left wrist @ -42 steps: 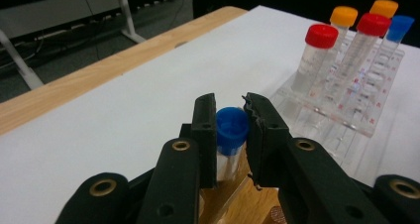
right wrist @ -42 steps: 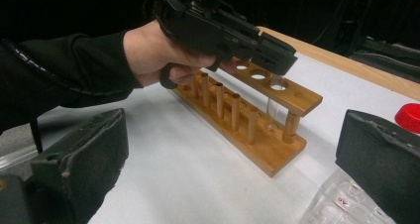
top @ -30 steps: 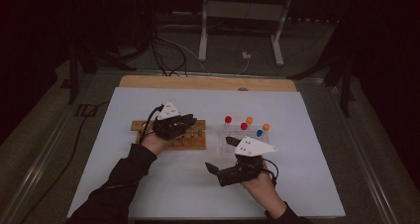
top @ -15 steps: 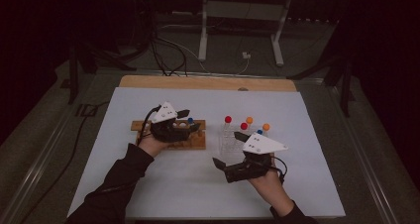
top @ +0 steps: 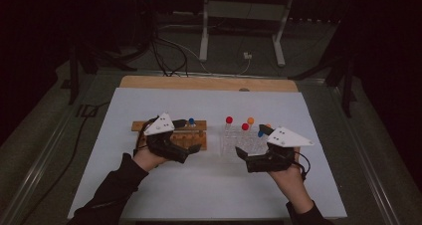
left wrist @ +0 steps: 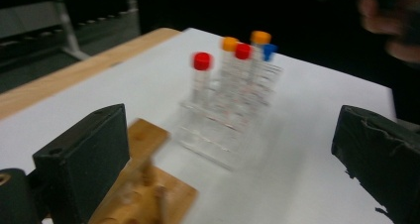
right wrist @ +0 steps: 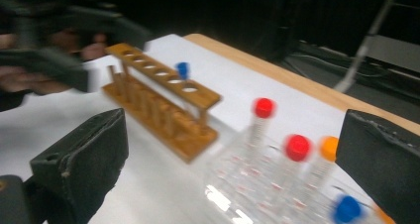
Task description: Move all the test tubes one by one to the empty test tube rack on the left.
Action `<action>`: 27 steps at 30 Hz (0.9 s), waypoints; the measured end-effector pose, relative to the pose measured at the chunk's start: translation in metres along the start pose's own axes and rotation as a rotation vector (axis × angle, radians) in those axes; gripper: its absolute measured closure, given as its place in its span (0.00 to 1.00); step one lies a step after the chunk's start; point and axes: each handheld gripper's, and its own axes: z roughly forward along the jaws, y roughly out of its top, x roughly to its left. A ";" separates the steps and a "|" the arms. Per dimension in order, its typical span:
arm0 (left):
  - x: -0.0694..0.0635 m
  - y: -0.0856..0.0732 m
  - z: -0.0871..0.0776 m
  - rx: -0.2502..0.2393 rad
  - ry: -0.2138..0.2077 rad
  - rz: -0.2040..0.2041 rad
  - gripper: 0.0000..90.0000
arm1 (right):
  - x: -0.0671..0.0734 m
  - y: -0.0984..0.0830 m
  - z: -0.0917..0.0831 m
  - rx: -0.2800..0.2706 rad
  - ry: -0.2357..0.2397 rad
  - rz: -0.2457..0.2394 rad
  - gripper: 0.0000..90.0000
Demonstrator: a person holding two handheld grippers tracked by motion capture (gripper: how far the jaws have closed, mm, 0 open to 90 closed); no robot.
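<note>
White table sheet [top: 164, 195], dark room. Wooden rack [top: 195, 133]: one blue-capped tube [top: 191, 121] seated; your left gripper [top: 191, 148] beside it, jaws just opened, empty. Clear rack [top: 239, 141]: capped tubes; your right gripper [top: 242, 156] alongside, jaws apart, empty.

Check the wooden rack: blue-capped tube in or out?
In. The blue-capped tube stands upright in a hole of the wooden rack.

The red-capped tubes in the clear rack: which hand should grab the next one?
Probably the right. The right gripper hangs open beside the clear rack holding the red-capped tubes; the left gripper sits over the wooden rack.
</note>
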 end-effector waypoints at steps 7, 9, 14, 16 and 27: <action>-0.012 -0.006 -0.010 0.006 -0.041 0.007 0.01 | -0.022 -0.009 -0.014 -0.003 -0.084 0.055 0.05; -0.014 -0.007 -0.012 0.008 -0.040 0.004 0.01 | -0.026 -0.015 -0.014 0.009 -0.096 0.069 0.06; -0.018 -0.012 -0.015 0.013 -0.051 0.004 0.01 | -0.033 -0.037 -0.012 0.065 -0.115 0.084 0.21; -0.019 -0.014 -0.015 0.016 -0.056 0.004 0.01 | -0.037 -0.045 -0.010 0.094 -0.121 0.094 0.26; -0.022 -0.020 -0.010 0.036 -0.071 0.005 0.02 | -0.051 -0.061 0.003 0.168 -0.126 0.145 0.57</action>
